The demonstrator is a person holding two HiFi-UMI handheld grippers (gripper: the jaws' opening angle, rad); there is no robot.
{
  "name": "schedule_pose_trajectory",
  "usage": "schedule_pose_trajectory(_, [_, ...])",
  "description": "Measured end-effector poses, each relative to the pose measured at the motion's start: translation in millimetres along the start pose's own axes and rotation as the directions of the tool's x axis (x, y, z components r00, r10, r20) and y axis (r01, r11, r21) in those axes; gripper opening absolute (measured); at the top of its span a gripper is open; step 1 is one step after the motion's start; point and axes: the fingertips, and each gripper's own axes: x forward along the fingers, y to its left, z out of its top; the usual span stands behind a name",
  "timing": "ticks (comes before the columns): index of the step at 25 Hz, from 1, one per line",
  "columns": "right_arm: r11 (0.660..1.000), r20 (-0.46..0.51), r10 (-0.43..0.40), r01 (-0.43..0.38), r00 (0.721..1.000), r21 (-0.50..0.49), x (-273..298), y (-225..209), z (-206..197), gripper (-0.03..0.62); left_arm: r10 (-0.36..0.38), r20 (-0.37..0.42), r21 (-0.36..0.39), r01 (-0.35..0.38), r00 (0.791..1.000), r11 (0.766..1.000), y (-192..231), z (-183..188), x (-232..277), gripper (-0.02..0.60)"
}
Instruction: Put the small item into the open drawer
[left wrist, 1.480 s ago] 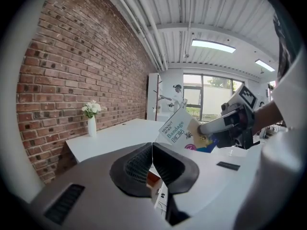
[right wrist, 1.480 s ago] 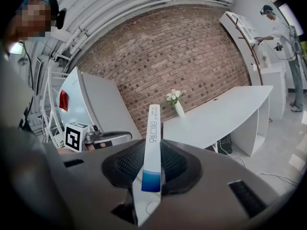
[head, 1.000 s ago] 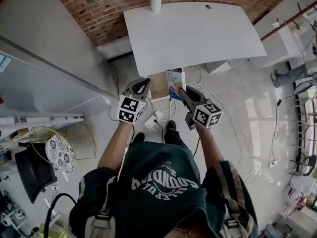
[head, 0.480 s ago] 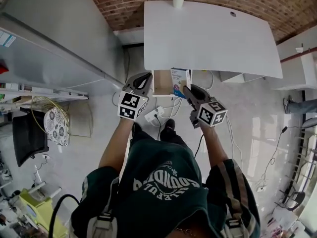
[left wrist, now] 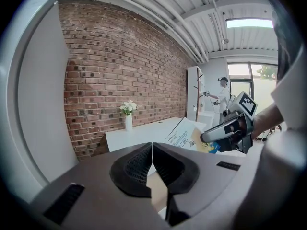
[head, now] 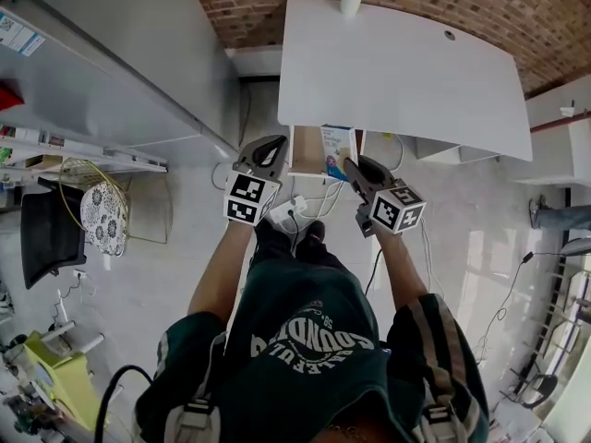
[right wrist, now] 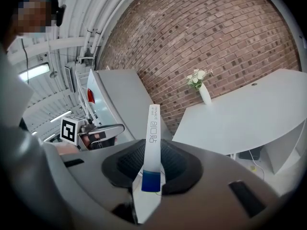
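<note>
Two grippers checked: my right gripper (right wrist: 152,170) is clamped on the thin white box (right wrist: 153,128) with a blue band, held just beside the open drawer (head: 305,151); my left gripper (left wrist: 152,163) has jaws together, empty

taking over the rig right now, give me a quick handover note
Left tool: jaws together, nothing in them, held beside the open tan wooden drawer under the white desk.
Right tool: clamped on the flat white and blue cardboard box, which stands edge-up between the jaws.
Where: the head view shows the box at the drawer's right side, by the desk's front edge, not yet let go.
Done: drawer is open, box is in the grip.
Left: bring the box down into the drawer and release it.
</note>
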Motion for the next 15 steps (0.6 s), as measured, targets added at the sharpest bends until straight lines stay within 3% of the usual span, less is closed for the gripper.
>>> schedule_pose_trajectory(15, [1.000, -0.029, -0.021, 0.021, 0.999, -0.008, 12.1, -5.4, -18.1, 0.110, -0.032, -0.026, -0.020, 0.032, 0.999, 0.999, -3.9, -33.7, -1.2, 0.017])
